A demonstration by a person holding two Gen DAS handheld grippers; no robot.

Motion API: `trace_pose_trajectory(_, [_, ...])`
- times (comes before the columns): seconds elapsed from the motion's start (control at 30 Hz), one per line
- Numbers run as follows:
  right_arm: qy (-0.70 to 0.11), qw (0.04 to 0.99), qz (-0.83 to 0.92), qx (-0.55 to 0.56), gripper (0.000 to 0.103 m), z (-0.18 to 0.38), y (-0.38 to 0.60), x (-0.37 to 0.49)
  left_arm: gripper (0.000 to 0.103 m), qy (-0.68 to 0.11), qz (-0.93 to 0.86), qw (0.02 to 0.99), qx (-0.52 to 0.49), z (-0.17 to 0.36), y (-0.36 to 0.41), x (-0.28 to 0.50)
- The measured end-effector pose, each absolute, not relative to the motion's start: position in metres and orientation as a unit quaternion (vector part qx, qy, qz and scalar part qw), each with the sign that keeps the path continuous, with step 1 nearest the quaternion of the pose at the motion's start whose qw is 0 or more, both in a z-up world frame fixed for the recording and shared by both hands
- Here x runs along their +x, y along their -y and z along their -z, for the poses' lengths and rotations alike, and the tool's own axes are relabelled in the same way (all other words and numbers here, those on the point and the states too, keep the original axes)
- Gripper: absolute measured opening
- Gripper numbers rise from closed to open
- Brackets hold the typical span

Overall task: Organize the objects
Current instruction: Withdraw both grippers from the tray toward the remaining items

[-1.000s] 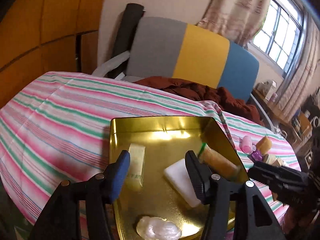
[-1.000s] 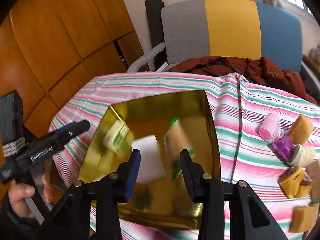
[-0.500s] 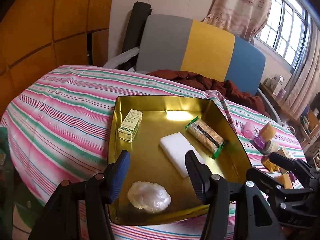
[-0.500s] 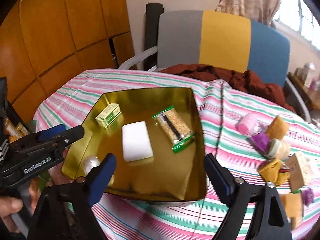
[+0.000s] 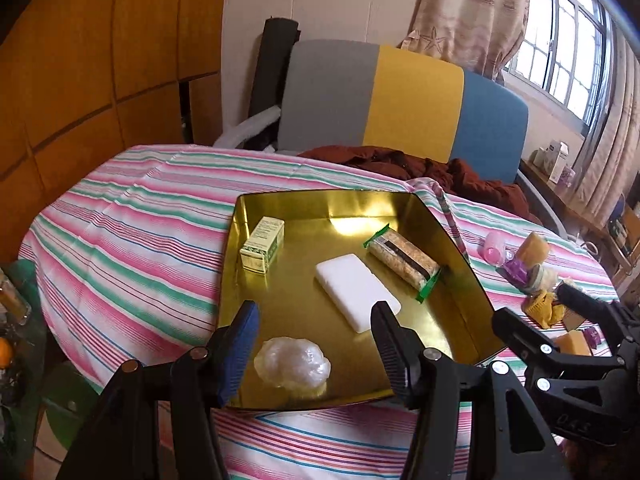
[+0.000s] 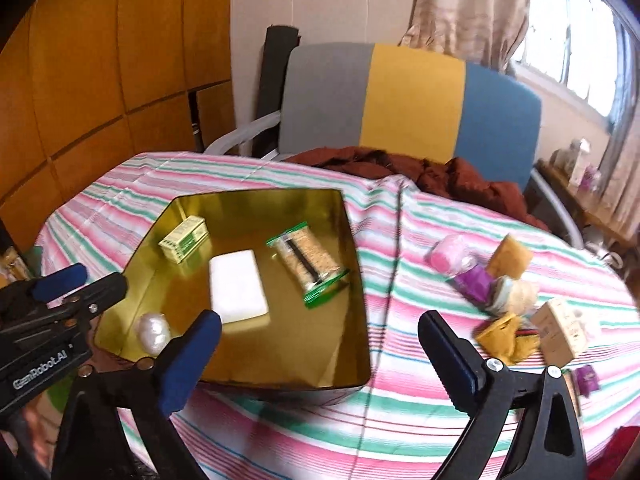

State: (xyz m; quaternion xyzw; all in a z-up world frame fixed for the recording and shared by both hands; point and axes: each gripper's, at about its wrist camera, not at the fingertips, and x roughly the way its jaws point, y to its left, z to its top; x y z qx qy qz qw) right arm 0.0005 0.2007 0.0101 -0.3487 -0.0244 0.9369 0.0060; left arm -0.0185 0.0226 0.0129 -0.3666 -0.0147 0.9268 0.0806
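Gold metal tray (image 5: 452, 240) sits on a round table under a pink, green and white striped cloth (image 5: 132, 236). Inside it lie a small green-and-cream carton (image 5: 262, 244), a white rectangular bar (image 5: 356, 290), a green-edged wrapped cereal bar (image 5: 402, 264) and a crumpled clear plastic ball (image 5: 292, 362). To the tray's right, small items lie scattered on the cloth: a pink roll (image 6: 446, 254), a purple packet (image 6: 474, 282) and a tan sponge block (image 6: 510, 256). Behind the table stand a grey, yellow and blue chair back (image 5: 400, 100) draped with a rust-brown garment (image 5: 440, 168), orange wood panelling (image 5: 100, 60) and a curtained window (image 5: 560, 52). Left gripper (image 5: 314, 324) hangs empty, jaws moderately apart, over the tray's near edge; right gripper (image 6: 320, 334) gapes wide, empty.
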Motion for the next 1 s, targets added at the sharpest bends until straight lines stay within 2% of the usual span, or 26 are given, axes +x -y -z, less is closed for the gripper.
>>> trace_pose_trajectory(1.0, [0.011,0.053,-0.935,-0.349,0.103,0.002,-0.236,0.011,0.059,-0.010,-0.913,0.110,-0.394,0.005,-0.049,-0.017])
